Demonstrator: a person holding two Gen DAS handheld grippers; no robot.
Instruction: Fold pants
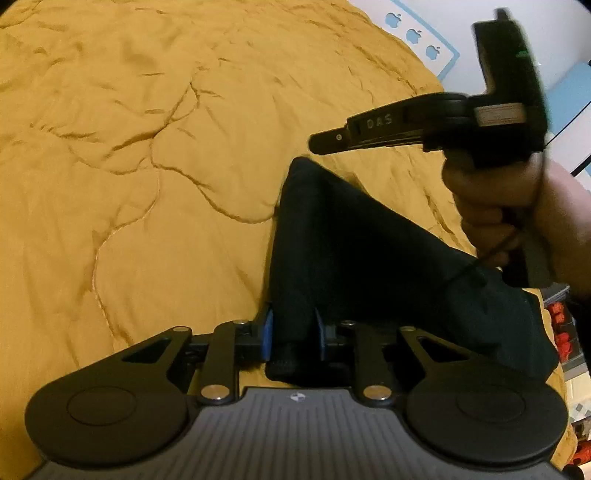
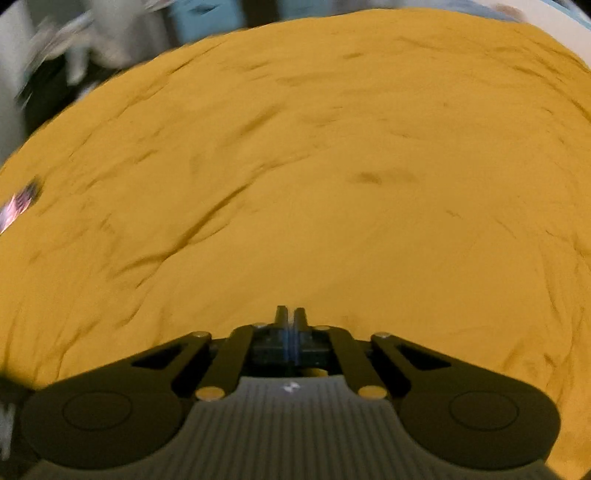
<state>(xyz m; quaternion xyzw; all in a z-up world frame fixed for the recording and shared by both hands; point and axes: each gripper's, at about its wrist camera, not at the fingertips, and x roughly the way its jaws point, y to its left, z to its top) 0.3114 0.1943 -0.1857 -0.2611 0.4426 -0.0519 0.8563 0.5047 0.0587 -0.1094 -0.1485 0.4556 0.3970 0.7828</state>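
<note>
Mustard-yellow quilted fabric fills both my views: a bedspread (image 1: 147, 147) with stitched seams and soft creases, spread over a bed. On it lie the pants (image 1: 354, 258), dark and bunched into a long wedge that narrows toward the far end and widens toward the lower right of my left wrist view.

My left tongs (image 1: 293, 334) sit low at the near end of that wedge. A fold of the dark cloth runs between the two blue pads (image 1: 268, 332), which stand only a little apart with the fabric filling the gap, so I read them as clamped on the pants.

From the same view I see my right tongs (image 1: 325, 142) up over the far tip of the pants, pointing left across the picture, apart from the cloth. A hand (image 1: 491, 206) grips the handle below the black body. The picture is blurred around it.

My right wrist view looks down on bare bedspread (image 2: 295, 184), smeared by blur, with no cloth between the fingers. The right tongs (image 2: 290, 317) are fully closed, pads pressed flat together and holding nothing.

Beyond the bed's far edge in the left view I make out a white sheet with a blue border and apple shapes (image 1: 413, 35).
</note>
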